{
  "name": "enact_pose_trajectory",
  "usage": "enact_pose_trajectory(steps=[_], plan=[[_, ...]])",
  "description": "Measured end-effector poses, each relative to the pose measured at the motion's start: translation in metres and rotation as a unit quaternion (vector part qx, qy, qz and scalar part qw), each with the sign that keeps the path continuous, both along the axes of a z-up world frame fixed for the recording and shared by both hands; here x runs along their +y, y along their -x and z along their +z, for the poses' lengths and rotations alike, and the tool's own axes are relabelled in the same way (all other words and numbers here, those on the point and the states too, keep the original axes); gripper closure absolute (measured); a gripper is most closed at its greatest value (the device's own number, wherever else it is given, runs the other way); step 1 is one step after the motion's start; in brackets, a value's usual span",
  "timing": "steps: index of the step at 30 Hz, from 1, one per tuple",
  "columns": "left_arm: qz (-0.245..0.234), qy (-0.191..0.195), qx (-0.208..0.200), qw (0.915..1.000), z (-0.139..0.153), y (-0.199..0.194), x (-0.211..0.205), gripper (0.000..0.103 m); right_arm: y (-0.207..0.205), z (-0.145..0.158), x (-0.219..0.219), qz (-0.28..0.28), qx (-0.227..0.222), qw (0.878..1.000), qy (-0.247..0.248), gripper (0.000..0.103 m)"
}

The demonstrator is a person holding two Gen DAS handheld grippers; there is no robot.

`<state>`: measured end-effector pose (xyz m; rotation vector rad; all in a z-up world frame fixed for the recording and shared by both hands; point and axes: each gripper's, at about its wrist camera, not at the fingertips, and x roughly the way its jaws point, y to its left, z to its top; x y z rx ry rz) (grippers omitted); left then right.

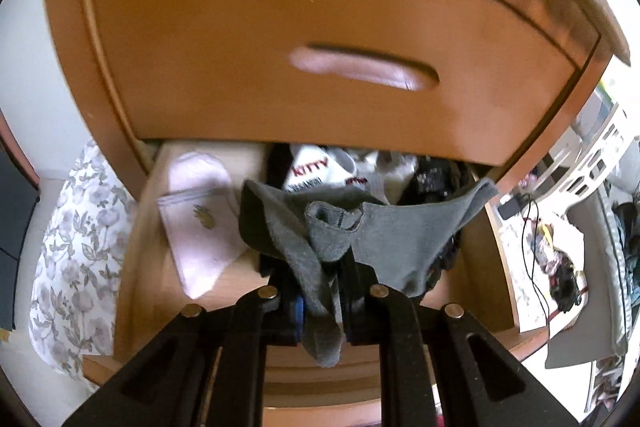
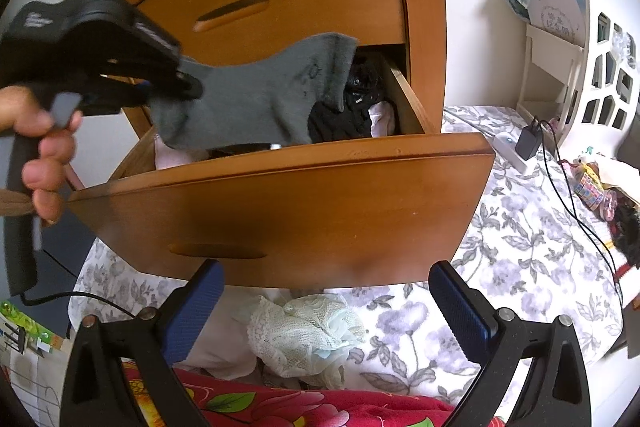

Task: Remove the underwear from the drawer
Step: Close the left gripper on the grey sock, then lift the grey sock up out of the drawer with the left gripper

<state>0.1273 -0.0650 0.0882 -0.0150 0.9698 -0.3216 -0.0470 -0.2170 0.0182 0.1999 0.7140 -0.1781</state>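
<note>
The grey underwear (image 2: 256, 95) looks light, soft and limp, so a pinch on a bunched fold should hold. The left gripper (image 2: 172, 87) has its fingers (image 1: 348, 291) narrowed on such a fold; cloth drapes past both sides of them, above the open drawer (image 2: 280, 163) (not yet clear). It angles downward. The right gripper (image 2: 324, 303) has wide, empty fingers below the drawer front.

Grey underwear (image 2: 256, 95); orange-brown drawer (image 2: 288, 211); grey-floral white bedsheet (image 2: 520, 247); black garment (image 2: 340, 123), possibly lace.
</note>
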Motion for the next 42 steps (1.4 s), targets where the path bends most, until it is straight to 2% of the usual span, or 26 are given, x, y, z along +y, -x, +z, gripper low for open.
enact_pose_trajectory(steps=[5, 10, 17, 22, 29, 32, 36, 42], plan=[[0.012, 0.022, -0.011, 0.9996, 0.018, 0.0, 0.013, 0.09, 0.0, 0.0, 0.001, -0.002, 0.001, 1.0, 0.005, 0.0], [0.019, 0.032, -0.035, 0.9987, 0.026, -0.002, 0.009, 0.09, 0.0, 0.0, 0.001, -0.003, 0.001, 1.0, 0.005, 0.0], [0.019, 0.042, -0.086, 0.9952, 0.066, 0.008, 0.014, 0.09, 0.0, 0.0, 0.0, -0.003, 0.003, 1.0, 0.004, 0.0], [0.012, 0.054, -0.133, 0.9896, 0.097, 0.025, 0.017, 0.09, 0.0, 0.0, 0.0, -0.003, 0.003, 1.0, 0.004, 0.0], [-0.004, 0.062, -0.179, 0.9819, 0.138, 0.051, 0.028, 0.09, -0.001, 0.0, 0.0, -0.004, 0.004, 1.0, 0.003, 0.0], [-0.004, 0.081, -0.199, 0.9766, 0.155, 0.067, 0.041, 0.09, -0.001, 0.0, 0.0, -0.004, 0.004, 1.0, 0.004, 0.0], [-0.01, 0.11, -0.216, 0.9701, 0.172, 0.088, 0.06, 0.09, 0.0, -0.001, -0.001, -0.005, 0.004, 1.0, 0.005, 0.0], [-0.032, 0.115, -0.237, 0.9642, 0.185, 0.128, 0.067, 0.09, 0.0, 0.0, 0.001, -0.008, 0.006, 1.0, 0.012, 0.0]])
